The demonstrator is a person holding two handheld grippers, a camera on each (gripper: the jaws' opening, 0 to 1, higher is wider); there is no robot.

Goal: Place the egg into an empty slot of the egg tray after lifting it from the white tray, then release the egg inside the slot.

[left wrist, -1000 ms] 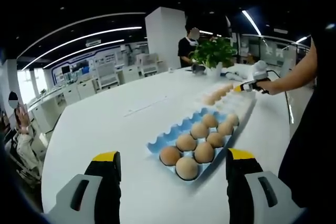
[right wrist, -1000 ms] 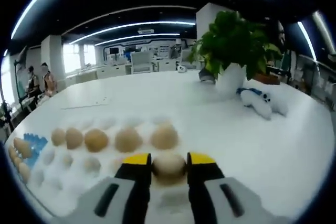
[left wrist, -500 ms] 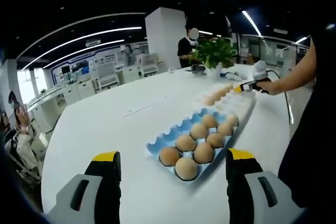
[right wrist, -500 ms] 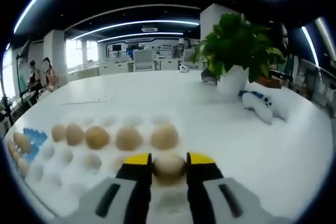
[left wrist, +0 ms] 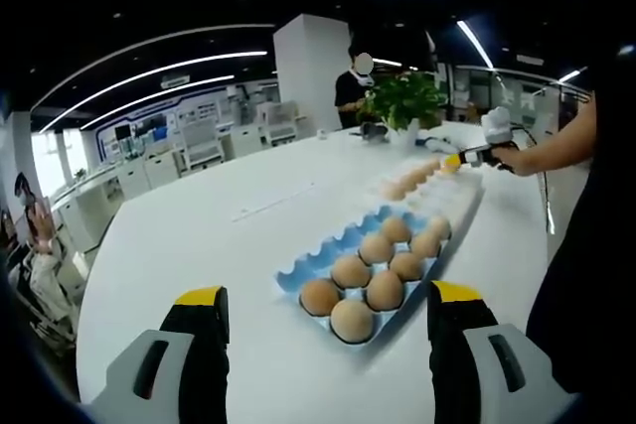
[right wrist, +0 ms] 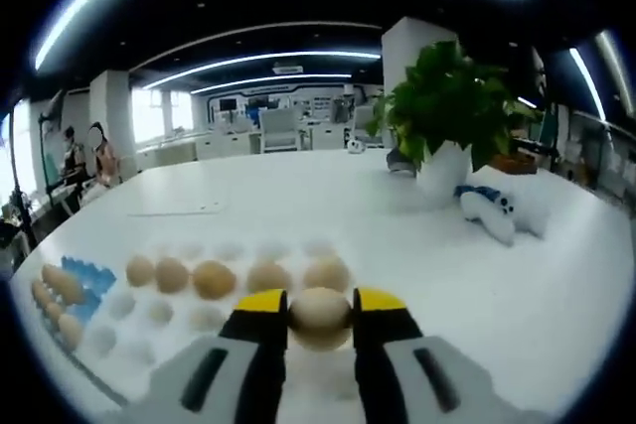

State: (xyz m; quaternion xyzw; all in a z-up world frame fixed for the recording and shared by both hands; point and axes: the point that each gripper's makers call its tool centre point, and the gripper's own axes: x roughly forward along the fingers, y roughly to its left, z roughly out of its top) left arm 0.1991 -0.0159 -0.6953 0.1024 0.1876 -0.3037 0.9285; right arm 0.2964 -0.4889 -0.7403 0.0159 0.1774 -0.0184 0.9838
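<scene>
Egg (right wrist: 320,317) now higher above white tray (right wrist: 204,317), potted plant (right wrist: 447,116) beyond.

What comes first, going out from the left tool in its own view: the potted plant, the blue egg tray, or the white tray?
1. Blue egg tray, just ahead of the left tool, holding brown eggs.
2. White tray, beyond the blue one, farther along the table.
3. Potted plant, at the far end, near a standing person.

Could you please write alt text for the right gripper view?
The right gripper is shut on an egg, held above the white tray, which holds a row of five eggs. A potted plant stands on the white table beyond.
</scene>
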